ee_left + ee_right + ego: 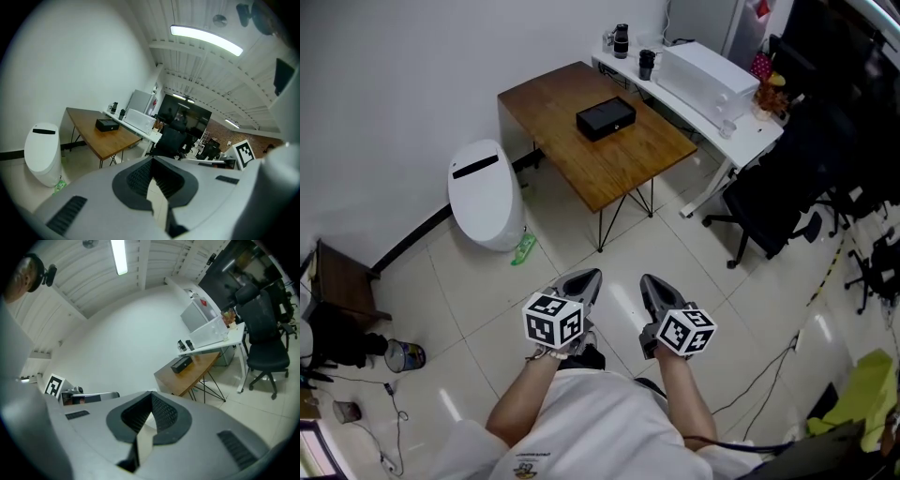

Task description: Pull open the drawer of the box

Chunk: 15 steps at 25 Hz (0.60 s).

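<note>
- Pale floor tiles fill the room under the person, who stands well apart from the furniture with both grippers held low in front of the body.
- On the left gripper point(586, 277), the jaws are pressed together at the tips with nothing between them. Only a sliver of floor shows behind the meeting point in the left gripper view.
- On the right gripper point(649, 281), the jaws are likewise closed on nothing and point forward beside the left pair.
- Both grippers sit side by side, close to each other and aimed toward the table. This reads as a carrying pose for an approach, not a reach.
- The black box point(606, 118) lies flat near the middle of the wooden table point(628, 164), far ahead of both grippers and touched by neither.
- Its drawer cannot be made out at this range, so the pulling face is unclear.
- A white rounded bin point(483, 192) stands on the floor just beside the table's left end, against the wall.
- A white desk point(750, 141) adjoins the table on the right, and a black office chair point(769, 216) stands near it.
- The task looks unstarted. The person would likely need to walk up to the table first, with one gripper free to steady the box while the other pulls.
</note>
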Motion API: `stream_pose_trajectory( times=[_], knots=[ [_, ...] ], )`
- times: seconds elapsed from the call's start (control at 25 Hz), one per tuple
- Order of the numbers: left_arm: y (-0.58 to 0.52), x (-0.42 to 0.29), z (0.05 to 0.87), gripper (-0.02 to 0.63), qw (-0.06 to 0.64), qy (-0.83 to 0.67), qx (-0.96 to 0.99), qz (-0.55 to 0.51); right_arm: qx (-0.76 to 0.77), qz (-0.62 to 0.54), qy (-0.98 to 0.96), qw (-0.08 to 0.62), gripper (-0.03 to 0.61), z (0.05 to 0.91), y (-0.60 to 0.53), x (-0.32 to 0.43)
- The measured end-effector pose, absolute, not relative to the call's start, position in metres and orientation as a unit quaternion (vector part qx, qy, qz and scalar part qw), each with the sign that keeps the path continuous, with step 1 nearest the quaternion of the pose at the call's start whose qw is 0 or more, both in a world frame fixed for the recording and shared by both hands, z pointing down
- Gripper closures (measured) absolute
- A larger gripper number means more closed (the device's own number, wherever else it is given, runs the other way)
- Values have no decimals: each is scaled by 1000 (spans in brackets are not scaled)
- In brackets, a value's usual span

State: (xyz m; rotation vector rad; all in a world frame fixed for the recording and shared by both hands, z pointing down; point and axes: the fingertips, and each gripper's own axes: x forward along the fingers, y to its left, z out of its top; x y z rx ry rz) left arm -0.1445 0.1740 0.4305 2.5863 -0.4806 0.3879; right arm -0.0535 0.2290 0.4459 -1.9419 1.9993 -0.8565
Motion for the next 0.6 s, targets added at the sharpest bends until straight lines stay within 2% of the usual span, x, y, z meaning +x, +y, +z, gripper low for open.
stream_pose_trajectory(
  times=[0.6],
  knots=[
    [93,-135,431,612,237,-138,951,141,-673,-303,667,102,591,451,136,-56]
  ],
)
